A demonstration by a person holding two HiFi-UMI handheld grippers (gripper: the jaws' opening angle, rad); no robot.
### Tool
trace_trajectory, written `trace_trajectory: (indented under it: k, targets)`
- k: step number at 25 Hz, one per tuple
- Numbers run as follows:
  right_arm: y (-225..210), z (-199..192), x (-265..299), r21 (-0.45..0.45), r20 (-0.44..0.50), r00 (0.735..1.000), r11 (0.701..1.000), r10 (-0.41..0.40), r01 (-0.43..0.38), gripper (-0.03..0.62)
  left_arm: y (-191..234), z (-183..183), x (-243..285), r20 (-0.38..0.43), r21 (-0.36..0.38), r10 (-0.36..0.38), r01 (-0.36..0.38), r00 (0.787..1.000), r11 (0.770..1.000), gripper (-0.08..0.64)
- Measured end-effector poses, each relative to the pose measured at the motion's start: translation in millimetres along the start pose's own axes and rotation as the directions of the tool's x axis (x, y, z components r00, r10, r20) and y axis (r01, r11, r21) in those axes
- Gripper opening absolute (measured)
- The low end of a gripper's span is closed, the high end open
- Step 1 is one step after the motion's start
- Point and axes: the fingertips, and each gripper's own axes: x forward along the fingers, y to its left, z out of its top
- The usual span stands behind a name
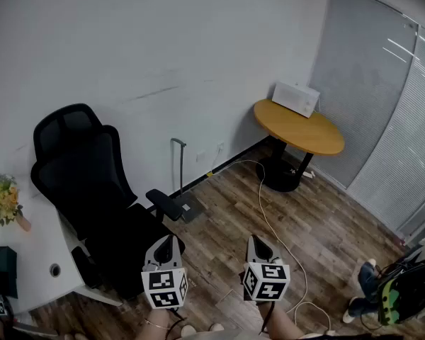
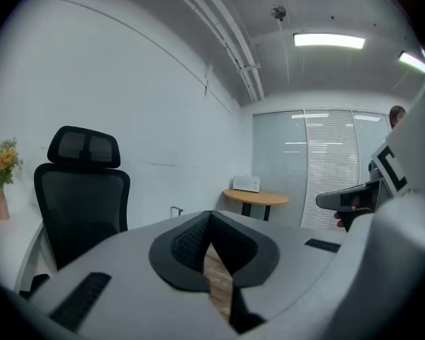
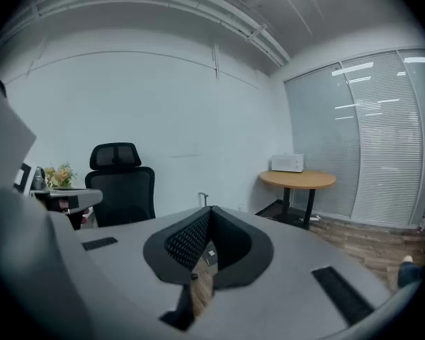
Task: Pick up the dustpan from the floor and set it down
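I'm holding both grippers out side by side in the near part of the room, pointing toward the far wall and tipped a little down. The left gripper [image 1: 166, 242] is sitting with its jaws pressed together at the tips and nothing between them. Its own view is showing only a sliver of wood floor [image 2: 216, 289] behind the pads. The right gripper [image 1: 257, 241] is reading the same: jaws meeting at the tips, empty. The dustpan [image 1: 190, 208] is resting on the floor against the far white wall [image 1: 163, 41], long handle standing upright. It's well apart from both grippers, roughly ahead of the left one. It's sitting just right of the black office chair [image 1: 92, 183], whose armrest is overlapping the pan's left edge in the head view. In the right gripper view the handle is poking up just above the jaw tips. A white cable [image 1: 268, 222] is running along the floor from the wall past the right gripper. Farther right a round wooden table [image 1: 301, 129] is standing in the corner with a white box [image 1: 295, 98] on it, beside the glass partition [image 1: 361, 83] with blinds. Yellow flowers [image 1: 3, 200] are showing at the left edge. A person's shoe [image 1: 361, 289] and a black-and-green bag [image 1: 404, 292] are lying at the near right.
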Motion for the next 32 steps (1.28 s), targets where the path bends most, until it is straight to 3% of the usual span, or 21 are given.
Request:
trace_trajectory:
  k: [12, 21, 32]
  targets:
    - [14, -3, -6, 0.050, 0.009, 1.000, 0.999, -0.007, 0.006, 0.032, 12, -4, -5, -0.010, -0.004, -0.023, 0.023, 1.000, 1.000, 0.009]
    - [7, -33, 5, 0.113, -0.066, 0.996, 0.991, -0.057, 0.064, 0.032, 23, -20, 5, -0.052, 0.011, -0.034, 0.035, 0.998, 0.999, 0.009]
    - [-25, -20, 83, 0.134, -0.079, 0.996, 0.989, -0.050, 0.060, 0.032, 30, -14, 81, -0.061, 0.026, -0.010, 0.011, 0.998, 1.000, 0.009]
